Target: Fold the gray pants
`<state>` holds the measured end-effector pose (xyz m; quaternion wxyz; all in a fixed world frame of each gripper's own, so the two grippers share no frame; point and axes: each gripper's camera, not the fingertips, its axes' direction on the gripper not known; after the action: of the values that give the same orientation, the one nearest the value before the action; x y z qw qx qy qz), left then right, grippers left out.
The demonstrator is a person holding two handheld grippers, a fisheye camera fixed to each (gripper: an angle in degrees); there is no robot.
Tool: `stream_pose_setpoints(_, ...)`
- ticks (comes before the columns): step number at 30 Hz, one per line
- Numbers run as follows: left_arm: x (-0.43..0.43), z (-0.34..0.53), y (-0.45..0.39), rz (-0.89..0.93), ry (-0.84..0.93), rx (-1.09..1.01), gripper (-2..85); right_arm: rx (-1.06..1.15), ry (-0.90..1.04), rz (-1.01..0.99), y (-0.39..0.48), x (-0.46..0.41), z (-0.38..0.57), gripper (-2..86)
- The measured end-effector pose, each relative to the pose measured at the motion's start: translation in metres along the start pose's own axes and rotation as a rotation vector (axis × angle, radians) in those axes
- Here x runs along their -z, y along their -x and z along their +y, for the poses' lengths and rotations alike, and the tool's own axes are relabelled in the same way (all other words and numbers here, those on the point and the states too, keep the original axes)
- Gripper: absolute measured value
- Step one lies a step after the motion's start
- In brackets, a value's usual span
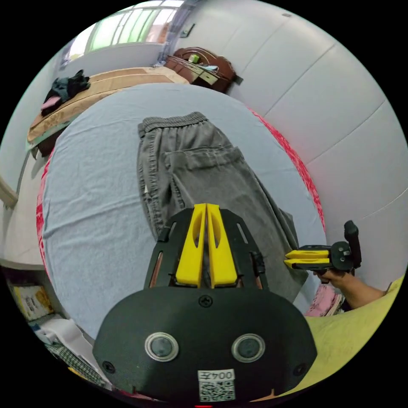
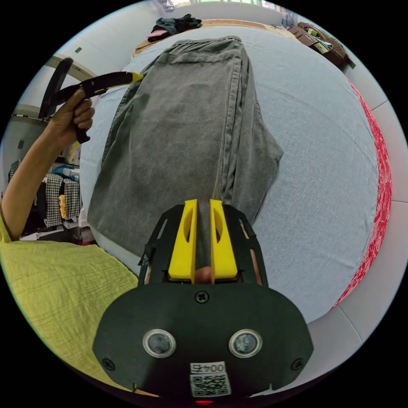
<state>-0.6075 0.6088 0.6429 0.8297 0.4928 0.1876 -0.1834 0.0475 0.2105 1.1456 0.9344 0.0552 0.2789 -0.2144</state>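
We are seeing the gray pants (image 1: 199, 178) lying mid-frame on a bed's pale blue sheet (image 1: 93, 204), folded lengthwise, ribbed waistband toward the top. Our left tool (image 1: 206, 207) is hovering above them, yellow jaws pressed together on nothing. Our right tool (image 2: 203, 203) is keeping a narrow gap; whether it is pinching the denim-like fabric we cannot tell.
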Motion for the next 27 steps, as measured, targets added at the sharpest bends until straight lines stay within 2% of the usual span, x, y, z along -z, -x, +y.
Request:
stream_pose_setpoints(4, -0.030, -0.007, 0.008, -0.083, 0.088, -0.001, 0.3, -0.001, -0.001, -0.003, -0.001, 0.002, -0.002, 5.8)
stream_pose_setpoints(9, -0.034, 0.002, 0.034, 0.045, 0.084, 0.053, 0.2, -0.083, -0.058, -0.146, -0.018, 0.011, 0.008, 6.6)
stream_pose_setpoints(14, -0.006, 0.026, 0.021, 0.064, 0.004, -0.028, 0.1, -0.163, -0.297, -0.060, -0.025, 0.049, 0.023, 7.0)
stream_pose_setpoints(21, -0.030, 0.079, 0.002, -0.014, 0.105, -0.109, 0.0, -0.333, -0.285, 0.017, -0.066, 0.055, -0.007, 7.9)
stream_pose_setpoints(27, -0.040, 0.094, -0.001, -0.060, 0.099, -0.156, 0.1, -0.239, -0.205, 0.110, -0.049, 0.049, -0.024, 10.1)
